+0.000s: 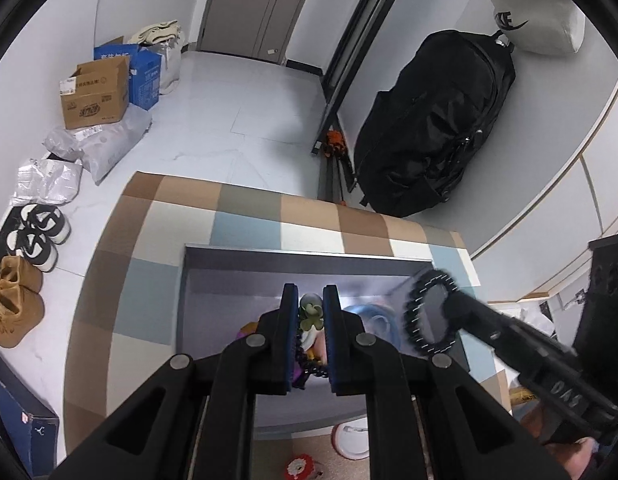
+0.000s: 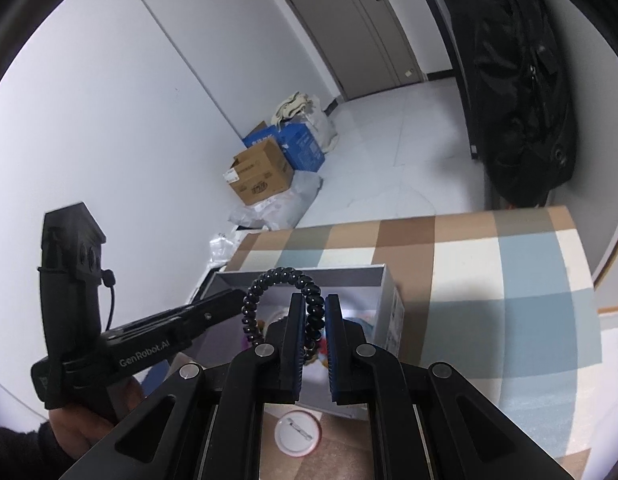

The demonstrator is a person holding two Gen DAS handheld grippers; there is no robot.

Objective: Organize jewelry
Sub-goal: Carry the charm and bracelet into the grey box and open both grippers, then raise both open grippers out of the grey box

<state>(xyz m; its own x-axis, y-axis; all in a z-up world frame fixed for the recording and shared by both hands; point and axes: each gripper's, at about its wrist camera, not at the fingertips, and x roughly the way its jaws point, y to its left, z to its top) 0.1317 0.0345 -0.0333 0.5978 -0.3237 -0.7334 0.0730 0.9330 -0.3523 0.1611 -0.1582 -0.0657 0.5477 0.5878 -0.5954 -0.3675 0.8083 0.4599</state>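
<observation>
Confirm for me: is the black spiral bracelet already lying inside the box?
No. The black spiral bracelet is held in the right gripper, raised above the box.

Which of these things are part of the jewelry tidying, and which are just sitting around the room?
Part of the job:
- black spiral bracelet, in the right tongs
- grey box holding trinkets
- left tongs, above that box

Just lying about:
- cardboard box
- black bag
- shoes
- round badge
</observation>
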